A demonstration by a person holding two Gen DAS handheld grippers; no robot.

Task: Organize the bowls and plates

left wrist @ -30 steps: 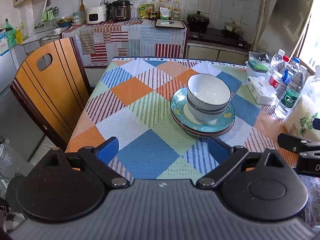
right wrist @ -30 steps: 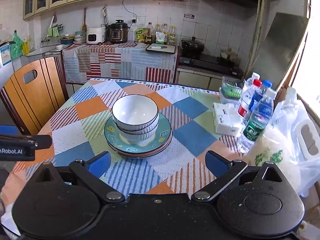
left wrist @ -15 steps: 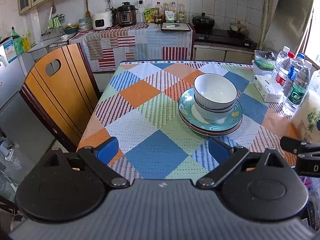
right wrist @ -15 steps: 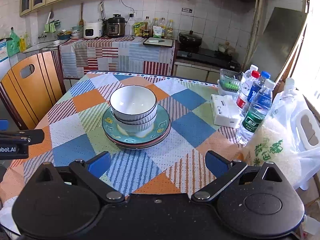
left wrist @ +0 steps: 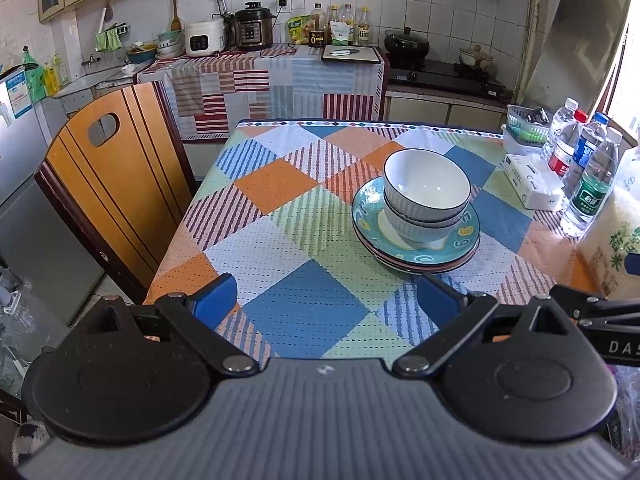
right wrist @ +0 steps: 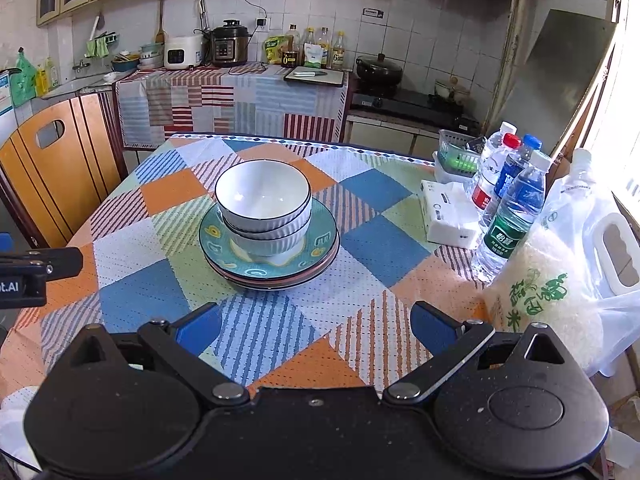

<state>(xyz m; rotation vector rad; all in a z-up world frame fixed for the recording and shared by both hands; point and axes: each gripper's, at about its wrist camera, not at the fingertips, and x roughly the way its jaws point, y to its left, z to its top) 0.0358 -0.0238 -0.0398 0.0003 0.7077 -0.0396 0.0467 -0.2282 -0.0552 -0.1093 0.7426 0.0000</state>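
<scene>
Two or more white ribbed bowls with dark rims [left wrist: 426, 190] [right wrist: 263, 196] sit nested on a stack of teal patterned plates [left wrist: 370, 216] [right wrist: 324, 240] in the middle of the checked tablecloth. My left gripper [left wrist: 326, 302] hangs open over the table's near edge, short of the stack and to its left. Open too, my right gripper [right wrist: 316, 326] hovers over the near edge, with the stack ahead and slightly left. Neither holds anything. The right gripper's side [left wrist: 600, 316] shows in the left wrist view, the left gripper's side [right wrist: 32, 272] in the right wrist view.
A wooden chair [left wrist: 116, 184] stands at the table's left side. On the right sit water bottles [right wrist: 512, 200], a tissue pack [right wrist: 448, 216], a small basket [right wrist: 456, 156] and a bag of rice [right wrist: 556, 292]. A counter with appliances [left wrist: 248, 32] runs along the back wall.
Both grippers have drawn back and risen a little from the table, so the stack looks slightly farther. The bowls and plates have not moved.
</scene>
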